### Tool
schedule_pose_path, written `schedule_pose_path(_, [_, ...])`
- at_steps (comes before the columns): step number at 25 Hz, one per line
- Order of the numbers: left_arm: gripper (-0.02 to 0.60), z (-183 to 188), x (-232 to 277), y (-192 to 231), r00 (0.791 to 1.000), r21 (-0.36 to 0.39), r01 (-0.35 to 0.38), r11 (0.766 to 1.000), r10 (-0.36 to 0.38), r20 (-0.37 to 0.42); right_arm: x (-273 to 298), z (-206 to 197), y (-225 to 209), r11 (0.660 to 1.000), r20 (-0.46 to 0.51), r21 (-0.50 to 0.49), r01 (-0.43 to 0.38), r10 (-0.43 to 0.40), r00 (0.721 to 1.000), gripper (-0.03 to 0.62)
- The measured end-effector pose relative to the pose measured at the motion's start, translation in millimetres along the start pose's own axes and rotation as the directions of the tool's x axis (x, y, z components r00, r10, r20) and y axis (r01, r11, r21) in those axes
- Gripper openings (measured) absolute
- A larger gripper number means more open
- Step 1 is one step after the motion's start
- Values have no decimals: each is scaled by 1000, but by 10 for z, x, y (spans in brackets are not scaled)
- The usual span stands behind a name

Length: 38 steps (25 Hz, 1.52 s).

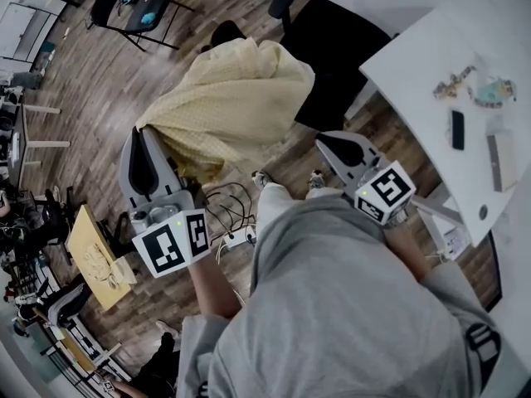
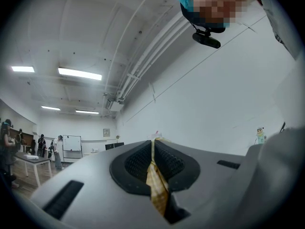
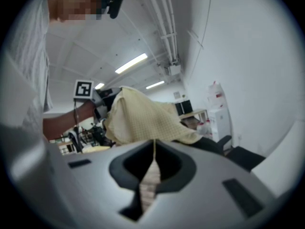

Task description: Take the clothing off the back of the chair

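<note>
- Left gripper was clamped shut on an edge of the yellow garment, with a thin fold of checked cloth pinched between its pads, as its own view showed.
- Right gripper had its jaws together, well apart from the cloth. A pale sliver showed in the gap, too blurred to name, and it appeared to hold none of the garment.
- The garment was stretched like a tent between the left gripper's grip and the black chair. Its far end lay bunched over the top of the chair's back, and its middle hung above the wooden floor.
- By these pictures the task was under way but not finished. One edge had been gripped and pulled toward the person, but the far part appeared to rest on the chair.
- What was left was to draw or lift the rest of the cloth clear of the chair's back, which the free right gripper could help with.
- The garment was a light, pale yellow piece with a fine checked weave. It was soft and loosely creased, and it draped in broad folds instead of holding a shape.
- Cloth this limp would likely sag and trail from a single pinch, and it could catch on the chair's back as it came away.
</note>
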<state>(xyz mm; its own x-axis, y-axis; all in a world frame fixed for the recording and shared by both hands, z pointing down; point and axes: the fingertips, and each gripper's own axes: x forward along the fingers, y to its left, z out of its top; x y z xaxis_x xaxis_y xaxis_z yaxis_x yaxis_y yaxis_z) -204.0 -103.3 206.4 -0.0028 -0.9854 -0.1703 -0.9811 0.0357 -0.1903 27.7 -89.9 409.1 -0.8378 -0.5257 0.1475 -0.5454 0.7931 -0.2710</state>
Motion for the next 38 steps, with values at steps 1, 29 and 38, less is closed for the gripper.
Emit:
schedule_pose_path(1, [51,-2,-15,19,1000,1,-6,1000,6,1,12,-7,8,1000,-2,-1,-5,5,1000,35])
schedule_pose_path(29, [51,-172,-517,393,992,-17,-117,993,116,-39,301,-90,389,991,-56,-35,-132,130,990,35])
schedule_pose_path(38, [51,-229,-627,542,988,-10,-148,989,147,-47,385,-139,443,989,-80,-25,-145,143,987,35])
